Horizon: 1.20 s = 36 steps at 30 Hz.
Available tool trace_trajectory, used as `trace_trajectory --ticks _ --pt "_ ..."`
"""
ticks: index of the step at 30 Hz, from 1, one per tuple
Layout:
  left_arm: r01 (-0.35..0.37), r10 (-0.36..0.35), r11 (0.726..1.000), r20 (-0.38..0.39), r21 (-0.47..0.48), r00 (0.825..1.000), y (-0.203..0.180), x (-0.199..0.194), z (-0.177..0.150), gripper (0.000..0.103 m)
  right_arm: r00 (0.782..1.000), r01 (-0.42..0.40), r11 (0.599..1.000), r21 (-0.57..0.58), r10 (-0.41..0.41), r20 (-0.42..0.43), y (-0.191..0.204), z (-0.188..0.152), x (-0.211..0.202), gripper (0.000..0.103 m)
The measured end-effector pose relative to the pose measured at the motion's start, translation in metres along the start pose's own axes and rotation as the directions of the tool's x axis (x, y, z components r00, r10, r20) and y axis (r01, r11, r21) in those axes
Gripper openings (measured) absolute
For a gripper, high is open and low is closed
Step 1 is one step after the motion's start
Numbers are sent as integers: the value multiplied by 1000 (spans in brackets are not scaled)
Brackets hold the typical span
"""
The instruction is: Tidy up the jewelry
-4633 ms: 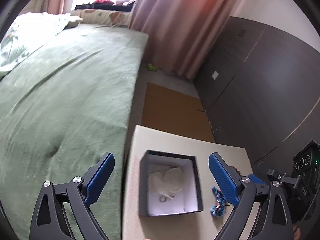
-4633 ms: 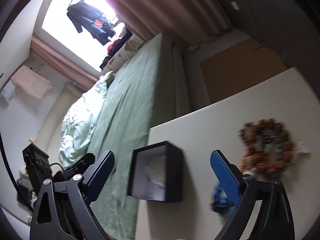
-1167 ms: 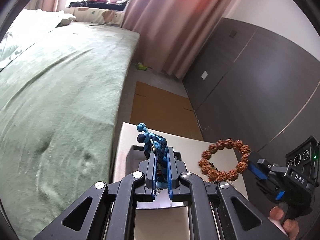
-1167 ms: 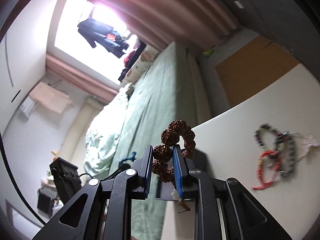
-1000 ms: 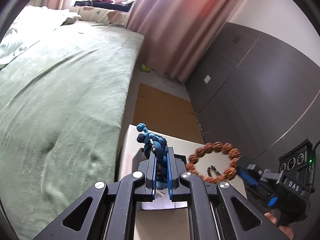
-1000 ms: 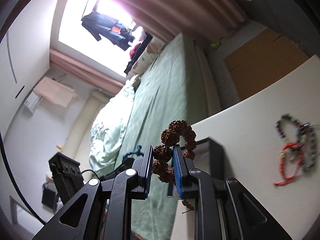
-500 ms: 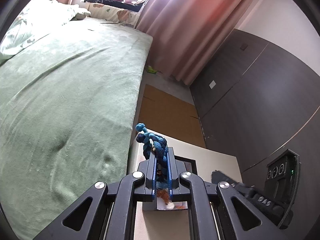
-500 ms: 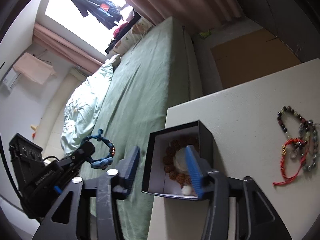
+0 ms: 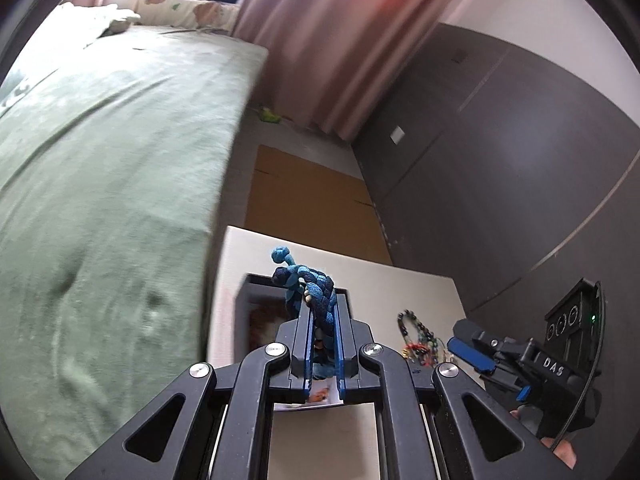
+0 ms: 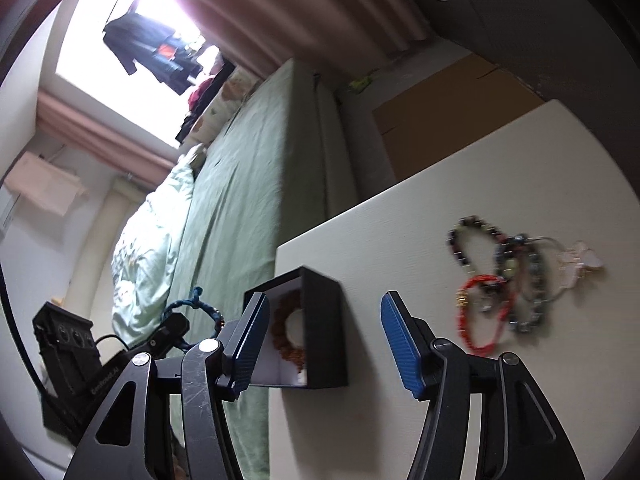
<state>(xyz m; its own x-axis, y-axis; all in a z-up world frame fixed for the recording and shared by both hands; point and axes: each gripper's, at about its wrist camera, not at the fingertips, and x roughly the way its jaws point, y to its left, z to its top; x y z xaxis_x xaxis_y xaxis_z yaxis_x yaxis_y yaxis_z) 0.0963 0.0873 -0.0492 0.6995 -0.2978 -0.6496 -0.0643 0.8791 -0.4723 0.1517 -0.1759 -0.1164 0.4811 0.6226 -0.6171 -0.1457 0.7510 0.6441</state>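
Now the left gripper (image 9: 323,344) is clamped on the blue braided bracelet (image 9: 316,292) above the black box (image 10: 320,320), where the brown bead bracelet (image 10: 286,332) lies; right gripper (image 10: 322,340) spread wide, empty; next: lower and release

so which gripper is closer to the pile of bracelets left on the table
Right. The right gripper hangs open just beside the bracelet pile, between it and the black box. The left gripper, shut on the blue braided bracelet, is over the box's far side.
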Motion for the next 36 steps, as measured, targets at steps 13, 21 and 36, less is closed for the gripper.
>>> trace_trajectory --ticks 13,21,36 --pt "-111 111 994 -102 5 989 -4 46 -10 57 999 7 997 72 -11 49 -33 11 -36 59" --pt "-82 85 996 -75 46 994 -29 46 -16 67 995 56 993 104 -64 77 -57 18 -62 59" --pt "-47 76 972 -118 232 990 -103 79 -43 67 985 163 963 213 -173 26 -114 21 -80 59"
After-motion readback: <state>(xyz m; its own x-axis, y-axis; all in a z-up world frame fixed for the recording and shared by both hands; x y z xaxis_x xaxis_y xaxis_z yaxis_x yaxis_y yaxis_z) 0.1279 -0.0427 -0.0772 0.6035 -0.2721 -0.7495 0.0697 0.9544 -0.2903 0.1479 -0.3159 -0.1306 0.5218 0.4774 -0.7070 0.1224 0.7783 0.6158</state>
